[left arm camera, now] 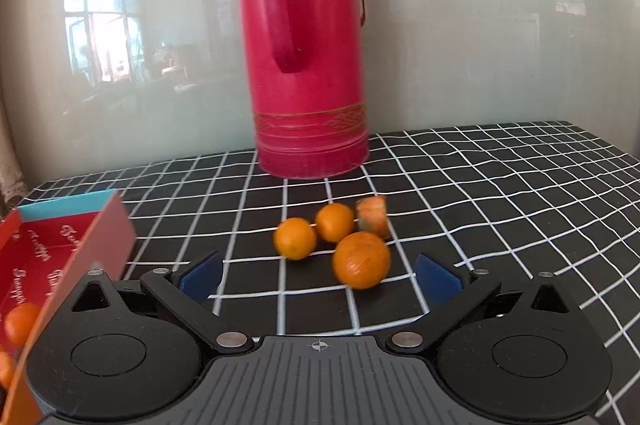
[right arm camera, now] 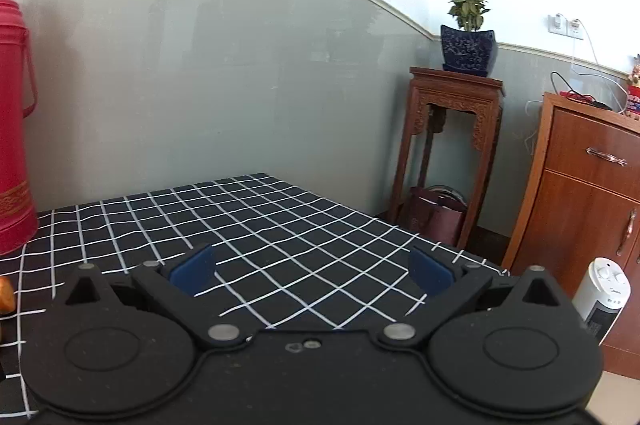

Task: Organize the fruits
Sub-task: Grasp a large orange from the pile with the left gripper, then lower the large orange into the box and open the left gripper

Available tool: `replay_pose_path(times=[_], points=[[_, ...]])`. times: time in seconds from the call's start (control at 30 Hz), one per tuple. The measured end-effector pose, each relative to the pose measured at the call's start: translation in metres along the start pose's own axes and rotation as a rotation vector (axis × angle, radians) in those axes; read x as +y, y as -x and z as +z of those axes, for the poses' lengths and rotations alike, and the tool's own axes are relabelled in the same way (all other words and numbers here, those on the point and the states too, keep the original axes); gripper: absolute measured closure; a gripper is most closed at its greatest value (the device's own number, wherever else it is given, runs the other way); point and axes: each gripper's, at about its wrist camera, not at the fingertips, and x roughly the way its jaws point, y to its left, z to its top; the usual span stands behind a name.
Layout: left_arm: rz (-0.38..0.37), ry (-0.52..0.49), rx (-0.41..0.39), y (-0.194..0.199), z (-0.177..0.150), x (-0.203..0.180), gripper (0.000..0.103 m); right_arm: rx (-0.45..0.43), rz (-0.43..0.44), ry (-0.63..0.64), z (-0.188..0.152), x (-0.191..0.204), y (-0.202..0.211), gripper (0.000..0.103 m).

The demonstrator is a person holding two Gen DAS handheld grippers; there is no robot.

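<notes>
The left hand-held gripper (left arm camera: 318, 277) hangs low over the checked table (left arm camera: 500, 185), its blue pads spread wide with nothing between them. Just ahead sits a loose cluster of four orange fruits: the nearest tangerine (left arm camera: 361, 259) lies between the line of the two pads, two more — a left tangerine (left arm camera: 295, 238) and a middle tangerine (left arm camera: 335, 222) — sit just behind it, and a fourth fruit (left arm camera: 373, 217), blurred and oddly squared, touches the back of the group. At the left edge a red gift box (left arm camera: 52, 253) stands open with at least one tangerine (left arm camera: 20, 323) already inside.

The risks, as I judge them, come from the crowding. The fruits are round and near or touching one another, so a pad arriving off-centre could nudge the nearest one into its neighbours and send them rolling across the smooth cloth. Closing too hard may bruise soft peel; closing too lightly may let the fruit slip on the way to the box. The box wall nearest the gripper rises steeply, so a low carry could clip it and shove the box. The tall red thermos (left arm camera: 308, 45) behind the cluster is a further hazard if the reach overshoots.

The right hand-held gripper (right arm camera: 312, 273) is also spread and empty, over bare cloth well apart from the fruit — only an orange sliver (right arm camera: 6, 295) shows at its left edge
</notes>
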Motion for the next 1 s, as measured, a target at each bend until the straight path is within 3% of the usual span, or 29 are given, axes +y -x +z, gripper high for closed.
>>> replay_pose_path(times=[0.13, 0.4, 0.53, 0.8, 1.0], points=[[-0.005, 0.007, 0.013, -0.015, 0.004, -0.008, 0.003, 0.021, 0.028, -0.021, 0.000, -0.005, -0.003, 0.006], [-0.052, 0.028, 0.088, -0.046, 0.005, -0.012, 0.033, 0.033, 0.085, -0.033, 0.003, -0.009, -0.006, 0.006], [-0.087, 0.062, 0.126, -0.052, 0.004, -0.008, 0.064, 0.034, 0.092, -0.034, 0.003, -0.008, -0.006, 0.006], [-0.077, 0.056, 0.062, -0.033, 0.003, -0.004, 0.065, 0.027, 0.104, -0.030, 0.002, -0.006, -0.003, 0.006], [-0.022, 0.063, 0.011, -0.007, 0.010, 0.022, 0.065, 0.018, 0.119, -0.022, 0.003, 0.000, 0.002, 0.006]])
